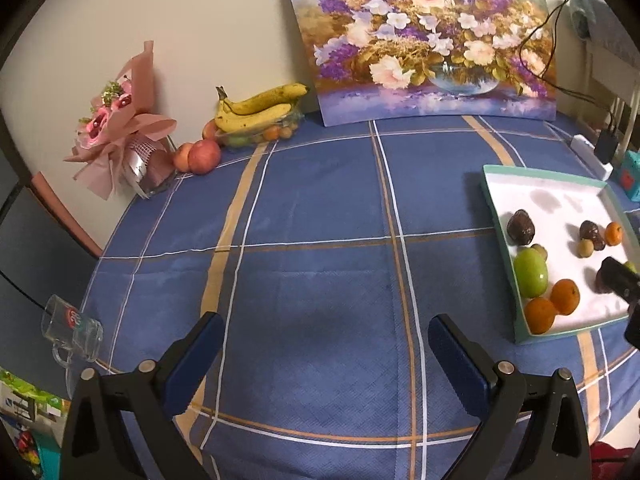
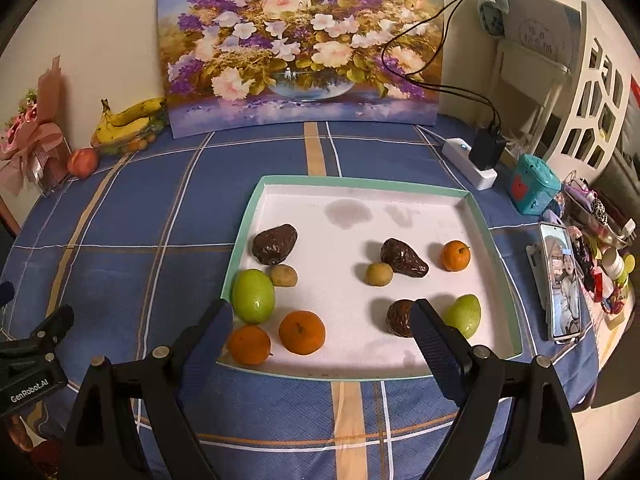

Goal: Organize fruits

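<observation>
Both the left tongs (image 1: 326,350) and right tongs (image 2: 320,334) gape wide, holding nothing. The fruits lie in the tray (image 2: 486,224) on the table (image 2: 160,208): 3 oranges (image 2: 302,332), 2 green fruits (image 2: 253,296), 3 dark ones (image 2: 275,243).

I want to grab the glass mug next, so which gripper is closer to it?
Left. The left gripper hangs just right of the glass mug at the table's edge; the right gripper is over the fruit tray, far across the table.

Home dining table: checked tablecloth (image 1: 320,208), flower painting (image 2: 300,44), bouquet (image 1: 116,128), phone (image 2: 562,280)
</observation>
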### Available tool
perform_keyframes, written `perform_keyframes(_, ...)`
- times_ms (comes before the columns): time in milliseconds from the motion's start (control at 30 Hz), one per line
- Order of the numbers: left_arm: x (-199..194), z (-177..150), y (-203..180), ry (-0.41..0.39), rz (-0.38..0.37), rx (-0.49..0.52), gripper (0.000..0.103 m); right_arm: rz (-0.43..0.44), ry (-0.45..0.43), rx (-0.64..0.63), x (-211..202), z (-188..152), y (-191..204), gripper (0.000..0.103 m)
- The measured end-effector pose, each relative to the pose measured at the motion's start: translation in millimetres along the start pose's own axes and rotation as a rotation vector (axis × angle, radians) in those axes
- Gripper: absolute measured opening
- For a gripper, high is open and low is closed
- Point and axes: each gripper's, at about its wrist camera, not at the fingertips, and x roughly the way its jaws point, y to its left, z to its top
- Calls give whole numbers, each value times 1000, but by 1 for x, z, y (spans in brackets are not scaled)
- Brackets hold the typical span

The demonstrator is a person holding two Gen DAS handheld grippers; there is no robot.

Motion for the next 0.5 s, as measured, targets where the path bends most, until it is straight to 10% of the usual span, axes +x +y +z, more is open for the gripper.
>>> perform_keyframes(500,7,-3,1,53,-17,-10,103,6,7,-10,2,1,3,90)
